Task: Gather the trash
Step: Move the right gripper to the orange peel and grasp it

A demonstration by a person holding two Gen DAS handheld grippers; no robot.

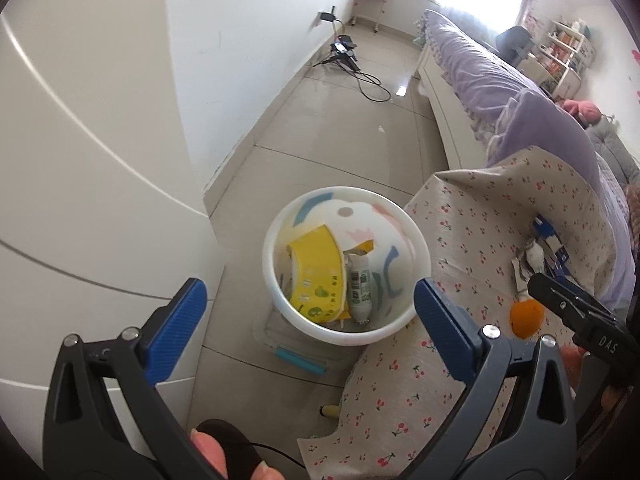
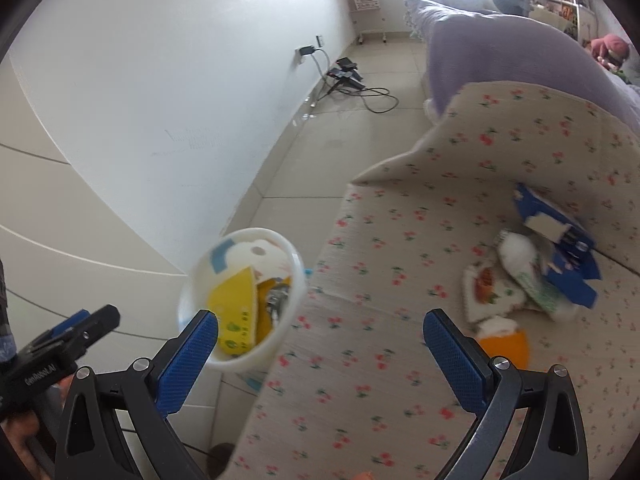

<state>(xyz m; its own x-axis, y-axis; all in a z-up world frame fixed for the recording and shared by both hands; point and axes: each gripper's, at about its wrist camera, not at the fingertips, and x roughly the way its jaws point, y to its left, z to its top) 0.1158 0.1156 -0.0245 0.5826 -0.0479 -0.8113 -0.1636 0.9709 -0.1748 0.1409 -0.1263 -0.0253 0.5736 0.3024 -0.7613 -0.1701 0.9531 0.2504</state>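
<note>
A white trash bin stands on the floor beside a table covered with a cherry-print cloth. In the bin lie a yellow package and a small white bottle. My left gripper is open and empty above the bin. On the cloth lie a blue box, white wrappers and an orange peel piece. My right gripper is open and empty over the cloth, left of the trash pile; the bin is at its left finger.
A white cabinet stands left of the bin. A bed with purple bedding runs along the right. A tripod and cables lie on the tiled floor by the wall. A clear box with a blue clasp sits under the bin.
</note>
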